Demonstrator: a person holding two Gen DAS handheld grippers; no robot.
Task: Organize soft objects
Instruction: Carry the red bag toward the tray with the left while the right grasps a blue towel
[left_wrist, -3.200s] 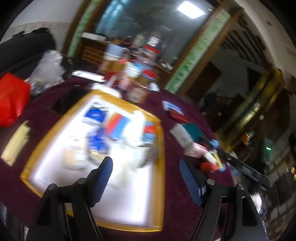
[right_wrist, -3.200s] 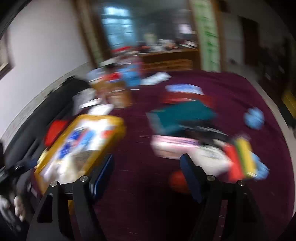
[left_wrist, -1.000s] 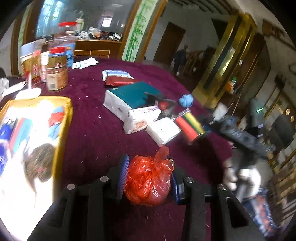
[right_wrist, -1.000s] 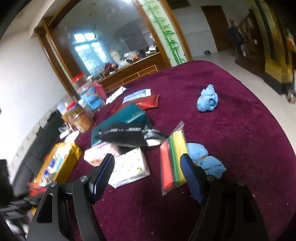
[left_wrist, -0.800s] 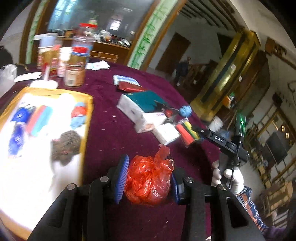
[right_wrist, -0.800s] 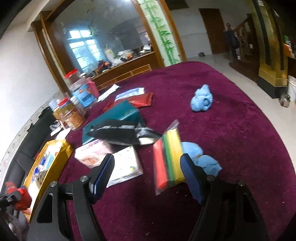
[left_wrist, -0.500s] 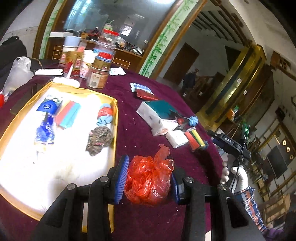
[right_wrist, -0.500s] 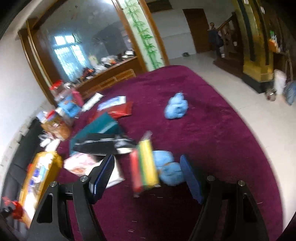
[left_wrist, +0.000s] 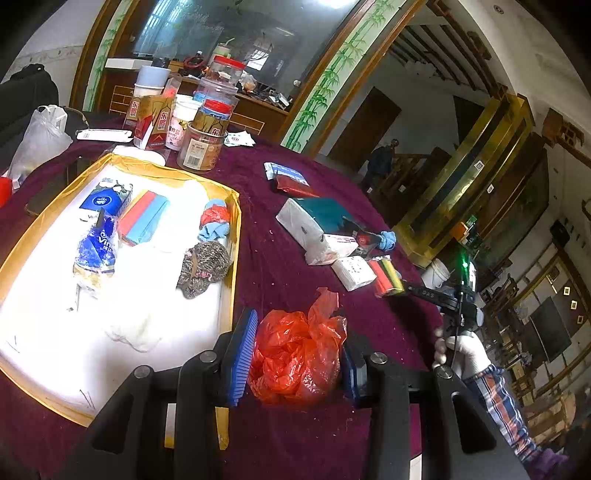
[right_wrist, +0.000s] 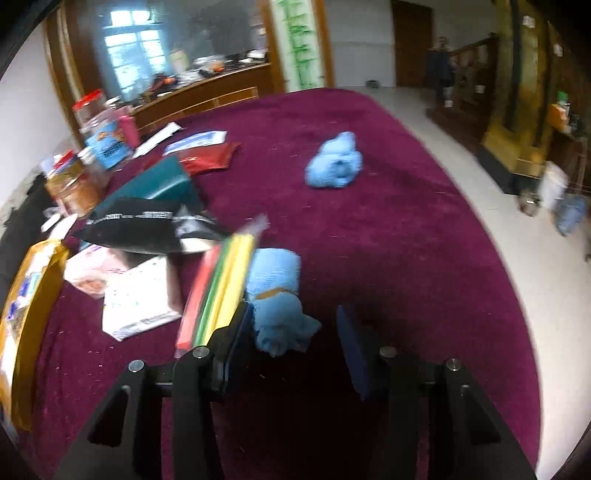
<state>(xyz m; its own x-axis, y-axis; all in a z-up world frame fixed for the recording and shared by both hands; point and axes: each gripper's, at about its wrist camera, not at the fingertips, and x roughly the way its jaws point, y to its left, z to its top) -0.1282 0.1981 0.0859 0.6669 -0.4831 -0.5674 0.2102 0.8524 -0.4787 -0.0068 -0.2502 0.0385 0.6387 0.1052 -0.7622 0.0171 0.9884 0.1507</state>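
Note:
My left gripper (left_wrist: 295, 360) is shut on a crumpled red plastic bag (left_wrist: 295, 358), held above the maroon table just right of the gold-rimmed white tray (left_wrist: 231, 295). The tray holds a knitted grey bundle (left_wrist: 203, 266), a blue-red cloth (left_wrist: 214, 221) and blue packets (left_wrist: 96, 236). My right gripper (right_wrist: 293, 347) is open, low over the table, with a blue cloth (right_wrist: 277, 310) between its fingers near the left pad. A second blue cloth (right_wrist: 334, 162) lies farther back. The right gripper also shows in the left wrist view (left_wrist: 424, 293).
A bag of coloured strips (right_wrist: 218, 291), a white tissue pack (right_wrist: 136, 295), a pink pack (right_wrist: 92, 269), a black pouch (right_wrist: 144, 229) and a teal box (right_wrist: 159, 184) lie left of the right gripper. Jars and cartons (left_wrist: 199, 125) stand at the table's back. The table edge (right_wrist: 491, 236) curves right.
My left gripper closed on the red bag and carried it from the table's right side back beside the tray. My right gripper moved forward and down onto the near blue cloth.

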